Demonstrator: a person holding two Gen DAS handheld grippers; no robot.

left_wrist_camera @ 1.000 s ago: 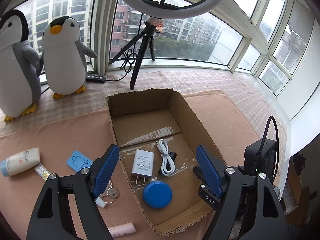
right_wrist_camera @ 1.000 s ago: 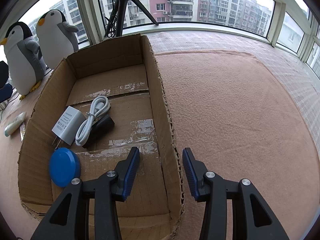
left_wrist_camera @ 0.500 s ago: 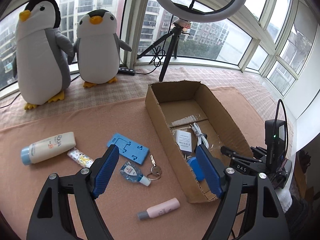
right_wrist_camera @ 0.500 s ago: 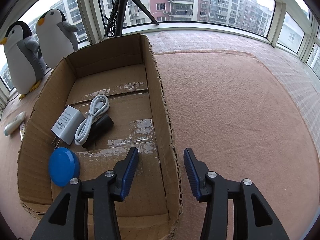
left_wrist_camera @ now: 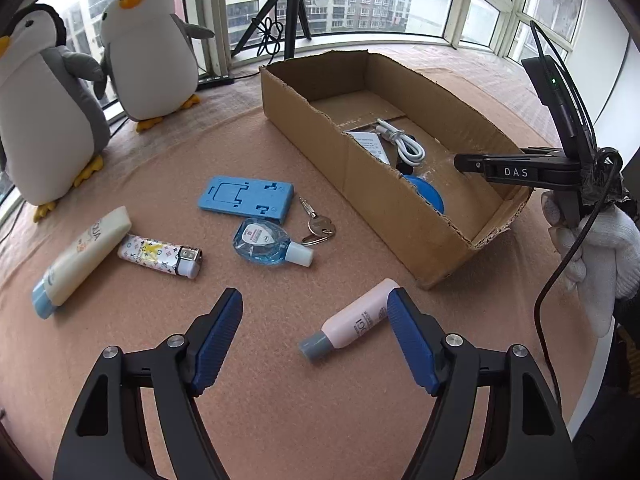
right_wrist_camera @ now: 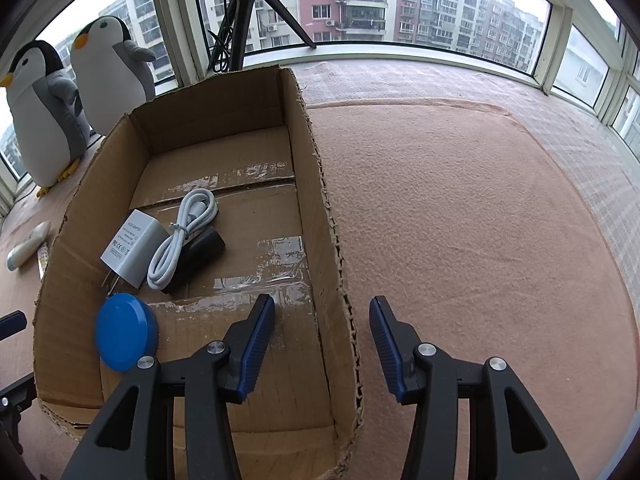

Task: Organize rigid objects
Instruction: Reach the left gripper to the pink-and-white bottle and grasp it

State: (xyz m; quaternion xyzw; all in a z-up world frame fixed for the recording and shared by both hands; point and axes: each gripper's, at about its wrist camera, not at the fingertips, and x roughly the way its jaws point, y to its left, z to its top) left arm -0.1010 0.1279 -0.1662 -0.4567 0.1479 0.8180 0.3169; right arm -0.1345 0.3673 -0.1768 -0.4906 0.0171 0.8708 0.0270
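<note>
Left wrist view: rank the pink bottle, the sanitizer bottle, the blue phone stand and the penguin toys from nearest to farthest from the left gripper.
1. Pink bottle, lying by the right finger of the left gripper.
2. Sanitizer bottle, ahead, near centre.
3. Blue phone stand, just behind the sanitizer.
4. Penguin toys, far left by the window.

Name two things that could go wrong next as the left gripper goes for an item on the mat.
The pink bottle lies on its side, so closing jaws might roll it. The right gripper straddles the cardboard box wall; any sideways move could drag the box.
</note>
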